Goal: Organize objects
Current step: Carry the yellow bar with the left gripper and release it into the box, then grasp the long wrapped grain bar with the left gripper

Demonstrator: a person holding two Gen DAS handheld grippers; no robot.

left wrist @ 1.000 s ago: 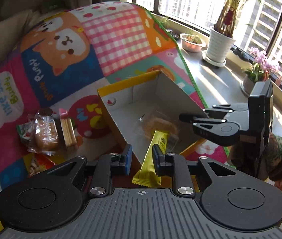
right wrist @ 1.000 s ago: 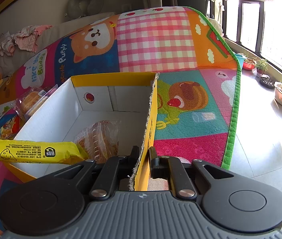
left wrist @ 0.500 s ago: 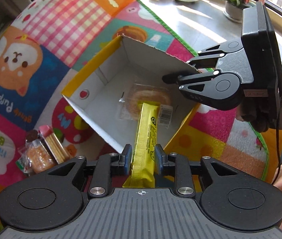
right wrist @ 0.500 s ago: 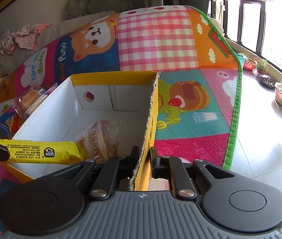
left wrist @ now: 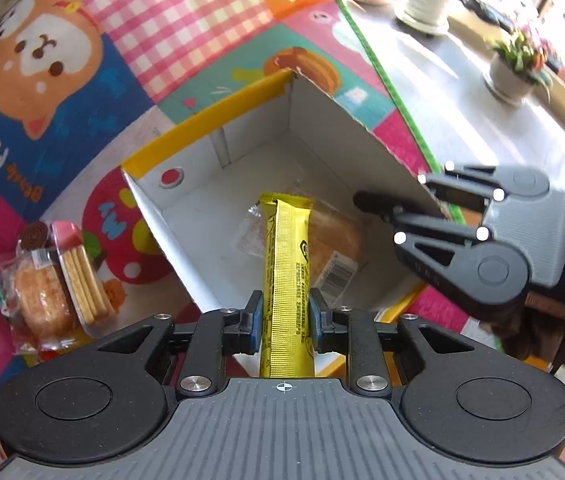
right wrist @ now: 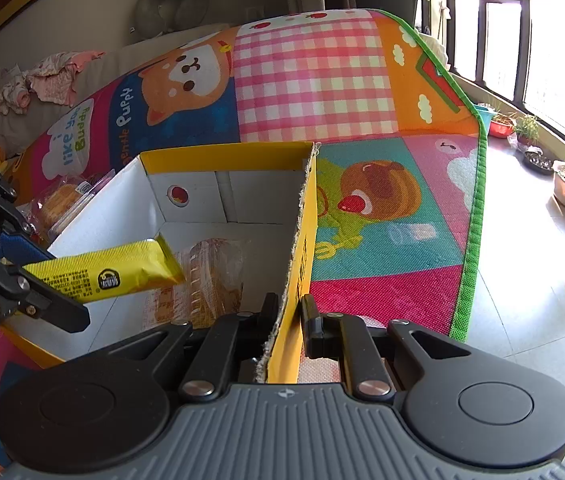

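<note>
Left gripper (left wrist: 284, 316) pinches the yellow bar (left wrist: 288, 264) over the box (left wrist: 210, 120), wrapped bread (left wrist: 334, 240) beneath; right gripper (right wrist: 288, 316) clamps the box's wall.

Snack bar (left wrist: 288, 264): yellow wrapper, black print, round black logo. Box (left wrist: 210, 136): yellow outside and rim, white inside, red dot on end wall. Wrapped bun (left wrist: 332, 240) inside: golden brown under clear film, white barcode label. Play mat (right wrist: 314, 80): pink-and-white check panel, blue panel with orange-and-white puppy, teal, orange and magenta patches, green border. Left gripper (left wrist: 284, 316): black with blue pads. Right gripper (right wrist: 289, 314): black
</note>
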